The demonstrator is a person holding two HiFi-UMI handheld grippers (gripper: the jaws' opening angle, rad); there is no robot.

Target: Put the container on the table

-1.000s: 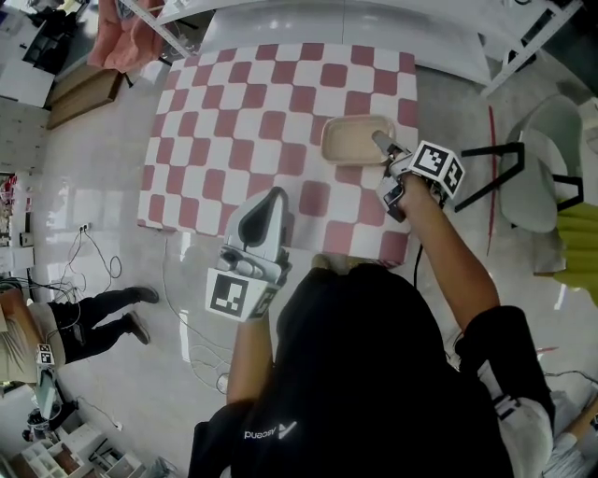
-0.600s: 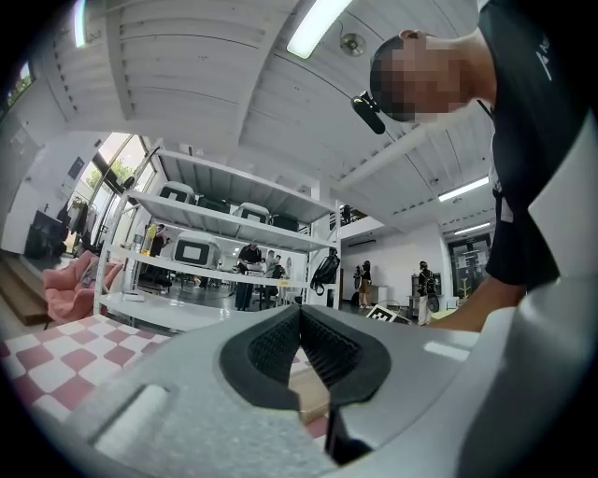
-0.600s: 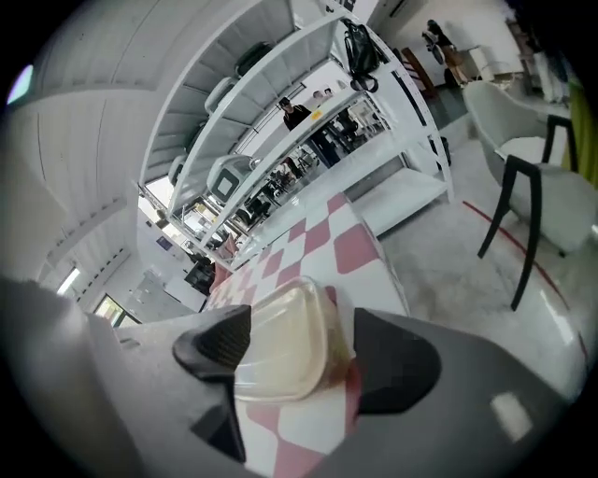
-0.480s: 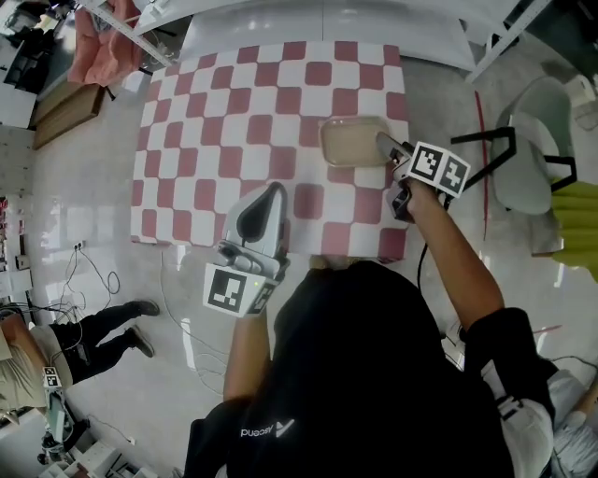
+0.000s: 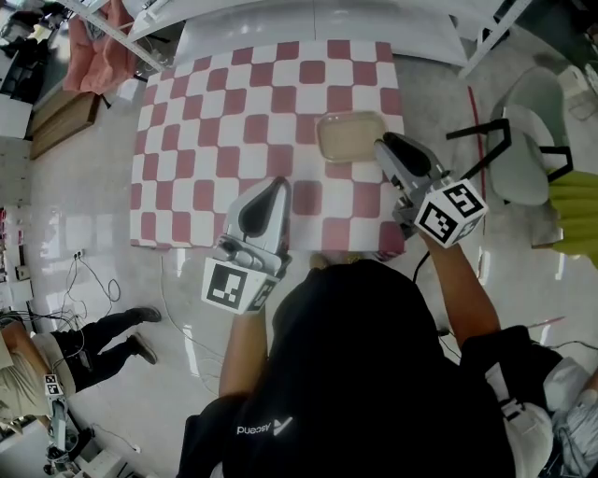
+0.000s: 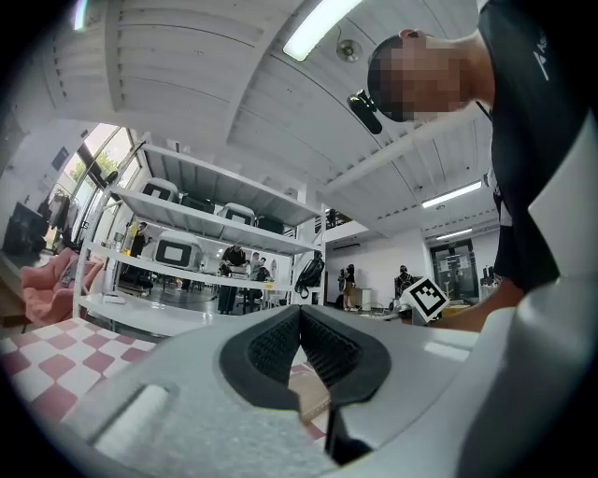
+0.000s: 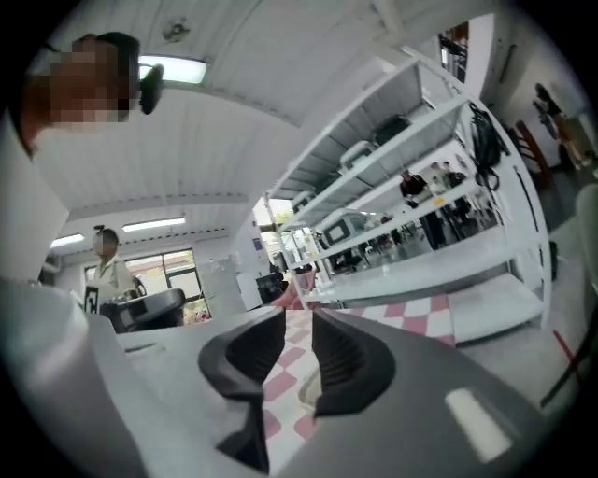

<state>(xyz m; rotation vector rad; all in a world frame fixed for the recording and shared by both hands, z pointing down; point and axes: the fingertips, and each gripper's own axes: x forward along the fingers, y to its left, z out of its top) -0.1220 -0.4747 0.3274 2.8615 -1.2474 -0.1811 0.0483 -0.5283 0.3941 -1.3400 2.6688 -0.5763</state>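
Observation:
A shallow beige container (image 5: 349,136) lies on the red-and-white checked table (image 5: 234,121), near its right edge. My right gripper (image 5: 387,143) hovers above the container's right rim and clear of it. Its jaws are closing with a narrow gap and nothing between them; in the right gripper view (image 7: 299,319) only checked cloth shows through the gap. My left gripper (image 5: 277,186) is held over the table's near edge, left of the container, jaws shut and empty. In the left gripper view (image 6: 300,311) its pads meet, with the beige container (image 6: 314,398) showing below them.
A white bench (image 5: 318,19) runs along the table's far side. A grey chair (image 5: 528,154) stands on the floor to the right, beside something yellow-green (image 5: 575,215). Pink cloth (image 5: 93,47) hangs at the far left. A person's legs (image 5: 93,327) and cables lie on the floor at left.
The right gripper left the container's right rim, rose, rolled and drew back toward me; the container stays on the table. The left gripper has hardly moved.

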